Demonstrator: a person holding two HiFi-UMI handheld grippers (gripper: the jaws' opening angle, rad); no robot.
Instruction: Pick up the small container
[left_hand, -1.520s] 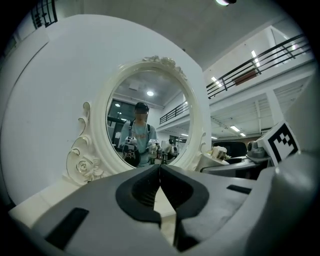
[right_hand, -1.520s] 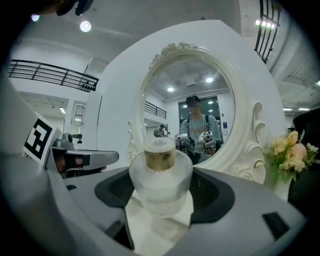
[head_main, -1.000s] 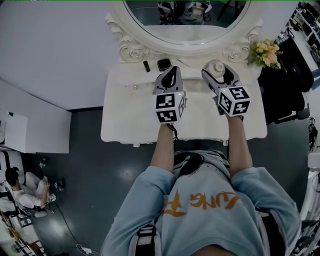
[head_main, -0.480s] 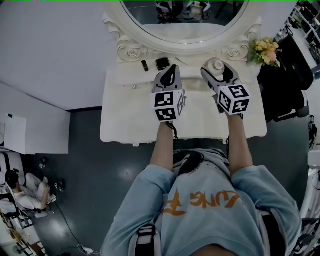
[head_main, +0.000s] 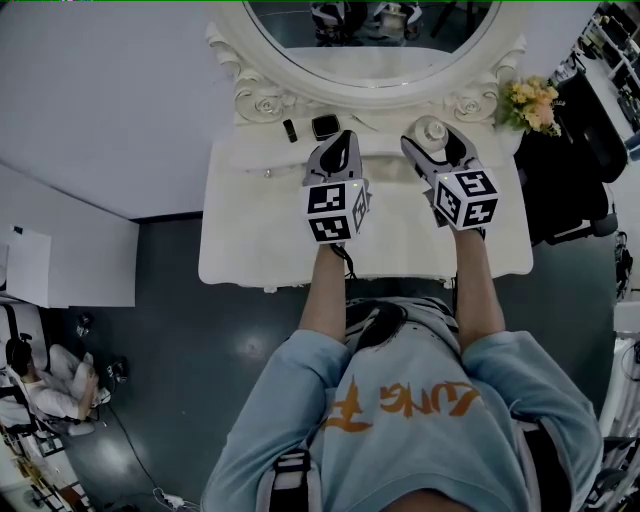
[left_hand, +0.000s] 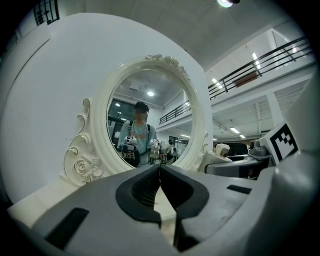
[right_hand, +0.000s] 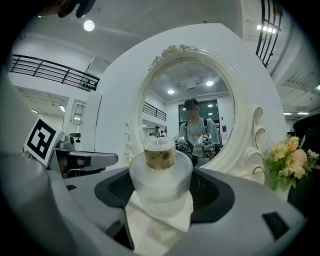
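The small container (right_hand: 161, 172) is a frosted glass jar with a gold neck and a clear cap. It stands at the back of the white dressing table (head_main: 270, 240), just before the mirror frame, and shows as a pale round top (head_main: 432, 130) in the head view. My right gripper (head_main: 434, 138) is shut on it, with a black pad against each side (right_hand: 161, 175). My left gripper (head_main: 344, 137) hovers over the table's middle, a little left of the jar, shut and holding nothing (left_hand: 160, 167).
An oval mirror (head_main: 370, 40) in an ornate white frame stands right behind the jar. A small black item (head_main: 291, 131) and a dark square item (head_main: 327, 127) lie back left. Flowers (head_main: 532, 105) stand at the right. A person (head_main: 45, 385) sits on the floor far left.
The head view has shifted slightly. Both grippers stay in about the same place, the right one still around the jar.
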